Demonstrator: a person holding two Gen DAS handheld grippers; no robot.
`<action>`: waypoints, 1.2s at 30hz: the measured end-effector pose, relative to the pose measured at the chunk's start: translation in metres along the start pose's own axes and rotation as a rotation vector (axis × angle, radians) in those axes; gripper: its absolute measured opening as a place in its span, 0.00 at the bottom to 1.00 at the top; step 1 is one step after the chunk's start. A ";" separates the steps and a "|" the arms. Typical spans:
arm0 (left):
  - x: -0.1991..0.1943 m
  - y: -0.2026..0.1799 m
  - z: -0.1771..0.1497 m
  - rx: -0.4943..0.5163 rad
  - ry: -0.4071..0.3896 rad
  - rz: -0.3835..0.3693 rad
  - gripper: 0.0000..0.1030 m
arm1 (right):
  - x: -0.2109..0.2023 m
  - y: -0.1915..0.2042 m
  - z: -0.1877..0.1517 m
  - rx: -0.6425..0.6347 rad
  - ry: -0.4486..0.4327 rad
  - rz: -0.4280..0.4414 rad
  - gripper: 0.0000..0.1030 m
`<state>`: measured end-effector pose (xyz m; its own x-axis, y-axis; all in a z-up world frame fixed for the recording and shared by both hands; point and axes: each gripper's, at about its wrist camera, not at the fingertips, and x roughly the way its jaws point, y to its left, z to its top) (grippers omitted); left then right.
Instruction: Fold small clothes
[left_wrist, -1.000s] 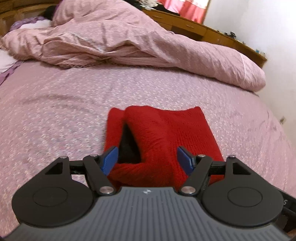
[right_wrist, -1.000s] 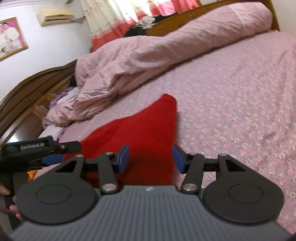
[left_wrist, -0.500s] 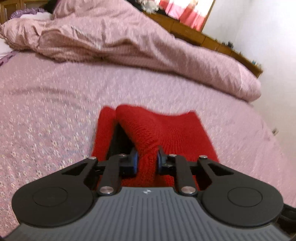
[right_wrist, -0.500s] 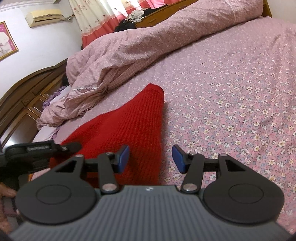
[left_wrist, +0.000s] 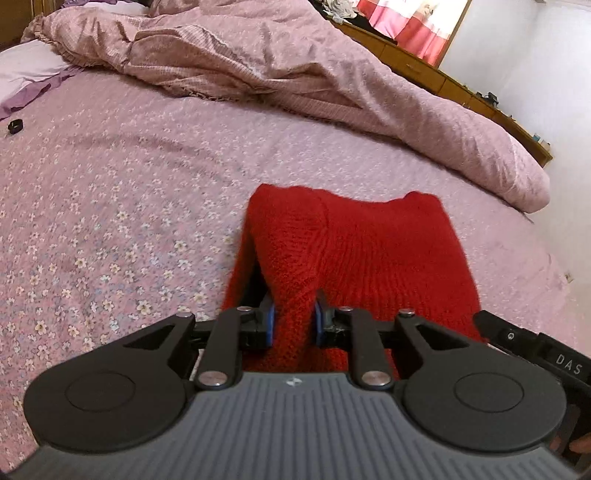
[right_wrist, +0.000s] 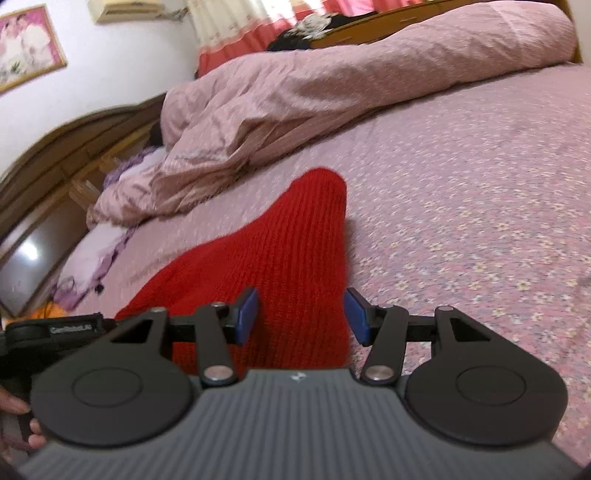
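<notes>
Two tools on red knit garment (left_wrist: 354, 258) lying on bed (left_wrist: 110, 206): left tool (left_wrist: 293, 325) just closed, pinching near hem at 6 o'clock, prob. to lift for fold; right tool (right_wrist: 301, 314) agape, straddling edge w/o contact.

Red knit garment (left_wrist: 362, 254), ribbed, lies folded on floral pink bed sheet (left_wrist: 110, 206); near edge bunched and raised, dark opening visible at left side.
</notes>
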<state>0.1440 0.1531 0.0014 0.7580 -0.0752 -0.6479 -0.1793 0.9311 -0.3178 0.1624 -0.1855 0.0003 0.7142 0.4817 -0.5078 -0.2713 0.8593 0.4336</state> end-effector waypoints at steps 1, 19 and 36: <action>0.002 0.003 0.000 -0.007 0.001 0.003 0.29 | 0.003 0.000 0.000 -0.003 0.010 0.003 0.53; 0.013 0.011 0.011 -0.041 0.045 0.003 0.71 | 0.014 -0.015 0.012 0.071 0.064 0.085 0.75; 0.037 0.021 0.019 -0.089 0.090 -0.076 0.77 | 0.061 -0.033 0.013 0.129 0.170 0.190 0.89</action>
<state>0.1806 0.1764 -0.0158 0.7131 -0.1796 -0.6777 -0.1812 0.8866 -0.4255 0.2234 -0.1864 -0.0359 0.5369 0.6632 -0.5214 -0.2975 0.7272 0.6186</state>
